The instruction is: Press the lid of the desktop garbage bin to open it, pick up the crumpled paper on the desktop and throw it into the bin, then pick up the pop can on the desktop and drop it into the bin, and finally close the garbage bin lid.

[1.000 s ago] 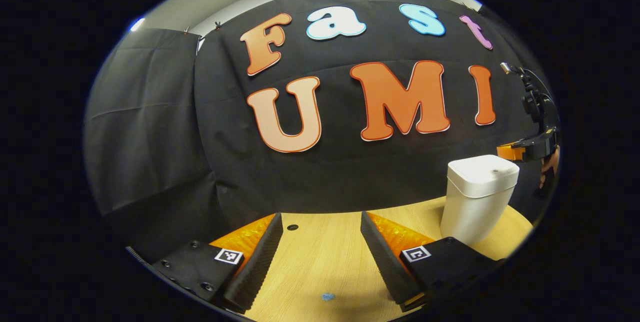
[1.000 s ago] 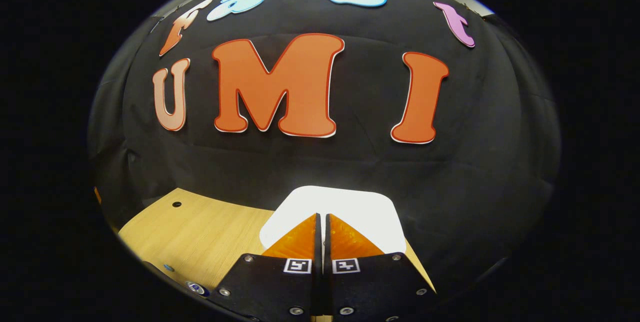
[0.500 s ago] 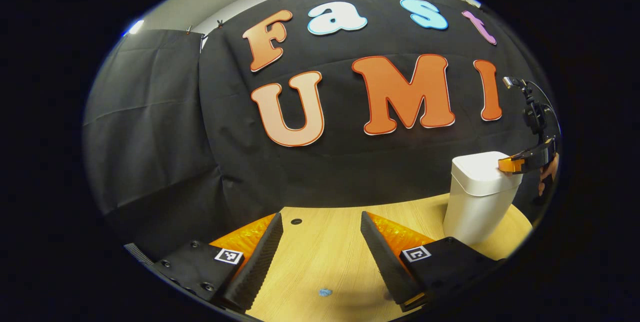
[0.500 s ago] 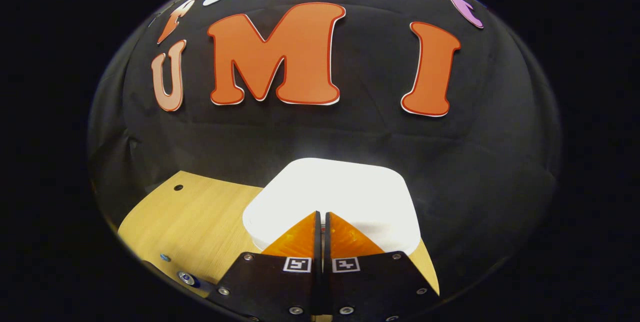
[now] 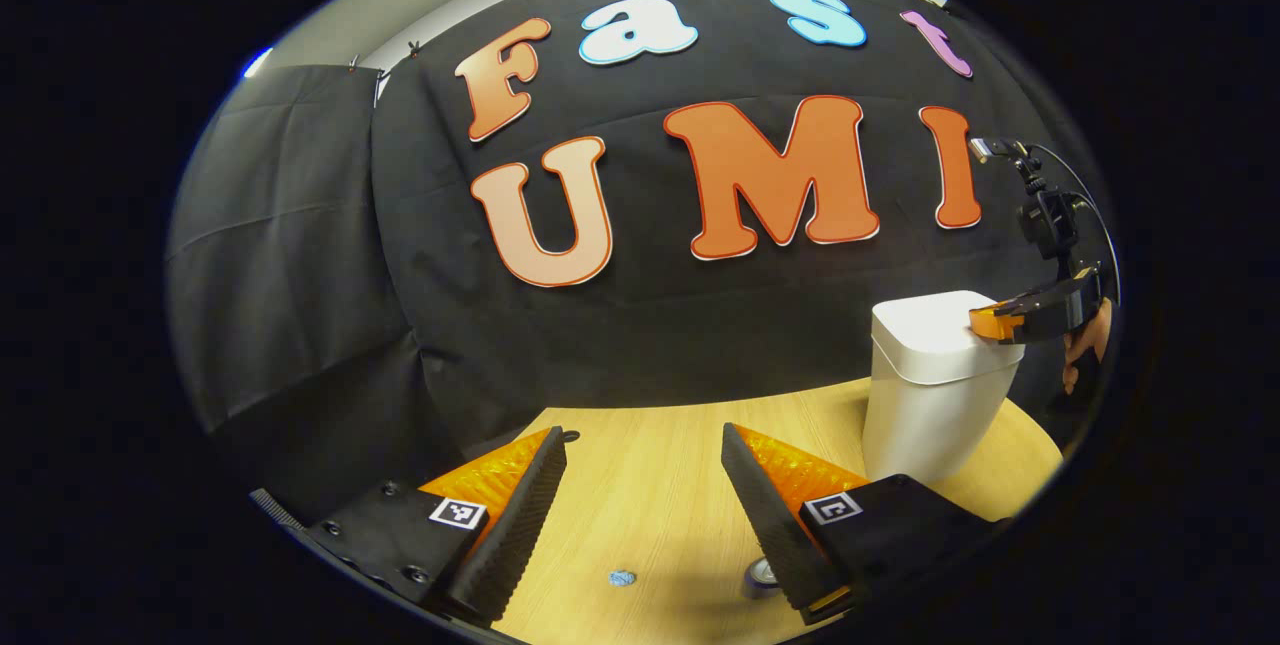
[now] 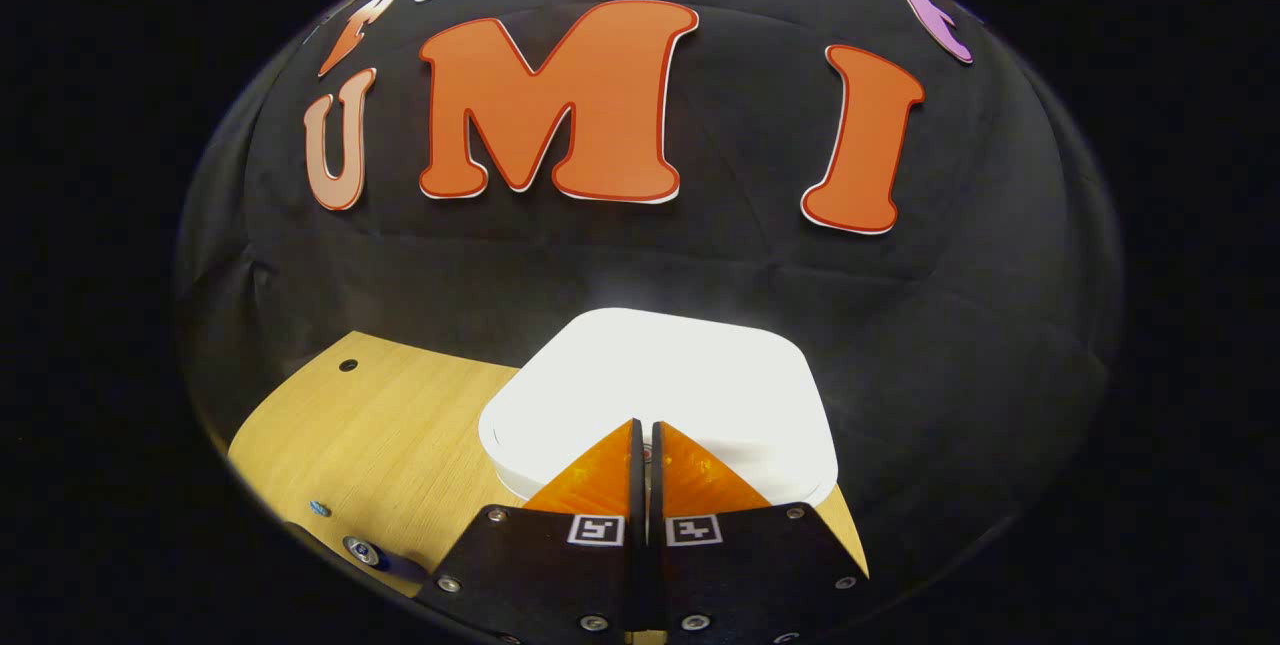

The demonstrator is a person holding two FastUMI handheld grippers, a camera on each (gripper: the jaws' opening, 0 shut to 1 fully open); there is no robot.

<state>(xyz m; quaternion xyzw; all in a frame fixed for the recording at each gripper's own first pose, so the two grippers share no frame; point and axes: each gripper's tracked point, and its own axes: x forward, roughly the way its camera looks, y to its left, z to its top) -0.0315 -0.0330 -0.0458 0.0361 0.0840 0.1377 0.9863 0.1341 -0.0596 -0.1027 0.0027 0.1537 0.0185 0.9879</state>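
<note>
The right gripper [image 6: 643, 430] has its jaws pressed together with nothing between them, tips resting on the near edge of the lid [image 6: 665, 375] of the white bin [image 5: 935, 395], which is down. The left gripper [image 5: 645, 485] hangs with jaws wide apart over the wooden table [image 5: 650, 505], the bin standing to its right and the top of a can [image 5: 760, 577] just beside its right finger.

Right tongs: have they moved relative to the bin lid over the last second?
Yes. In the left gripper view the right tongs have come down from above and beside the bin lid onto its near edge; the closed tips now meet it.
</note>
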